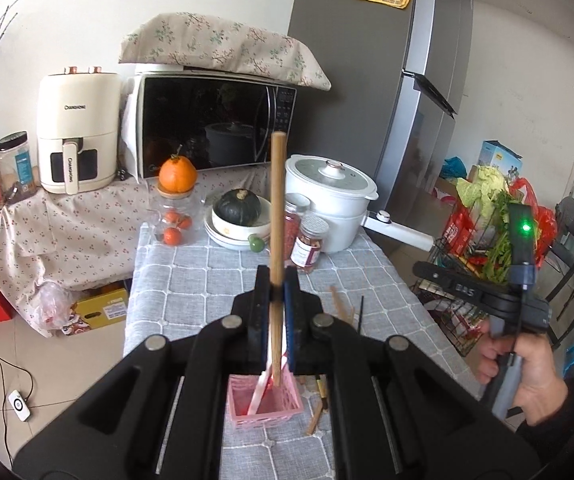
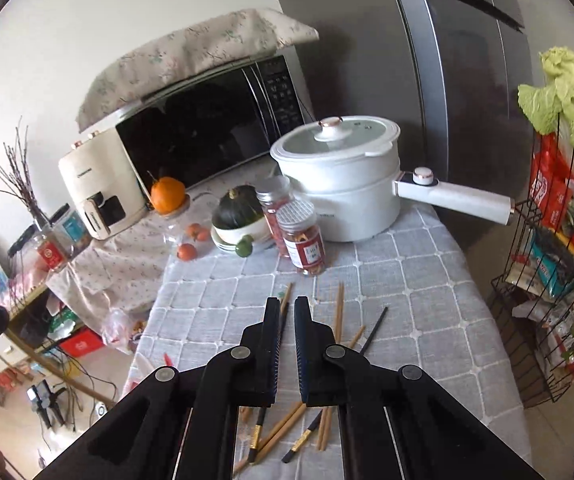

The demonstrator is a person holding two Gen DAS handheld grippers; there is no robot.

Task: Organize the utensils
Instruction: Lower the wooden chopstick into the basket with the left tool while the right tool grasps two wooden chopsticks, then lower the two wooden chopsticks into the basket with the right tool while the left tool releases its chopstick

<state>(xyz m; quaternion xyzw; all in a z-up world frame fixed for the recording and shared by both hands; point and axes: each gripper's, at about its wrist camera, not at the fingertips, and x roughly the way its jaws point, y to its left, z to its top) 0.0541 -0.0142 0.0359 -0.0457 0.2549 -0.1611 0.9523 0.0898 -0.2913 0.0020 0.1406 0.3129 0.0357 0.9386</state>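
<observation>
My left gripper (image 1: 277, 276) is shut on a wooden utensil handle (image 1: 277, 208) that stands nearly upright, its lower end down in a pink basket (image 1: 263, 400) on the grey checked tablecloth. A white and red utensil also leans in the basket. My right gripper (image 2: 287, 306) hovers over several loose chopsticks (image 2: 339, 316), wooden and black, scattered on the cloth; its jaws stand slightly apart with nothing between them. In the left wrist view the right gripper shows at the right, held in a hand (image 1: 527, 372).
At the table's far end stand a white electric pot (image 2: 343, 176) with a long handle, two spice jars (image 2: 303, 236), a squash in bowls (image 2: 239, 216) and a jar with an orange. A microwave and air fryer are behind. A wire rack (image 2: 547, 248) of groceries stands right of the table.
</observation>
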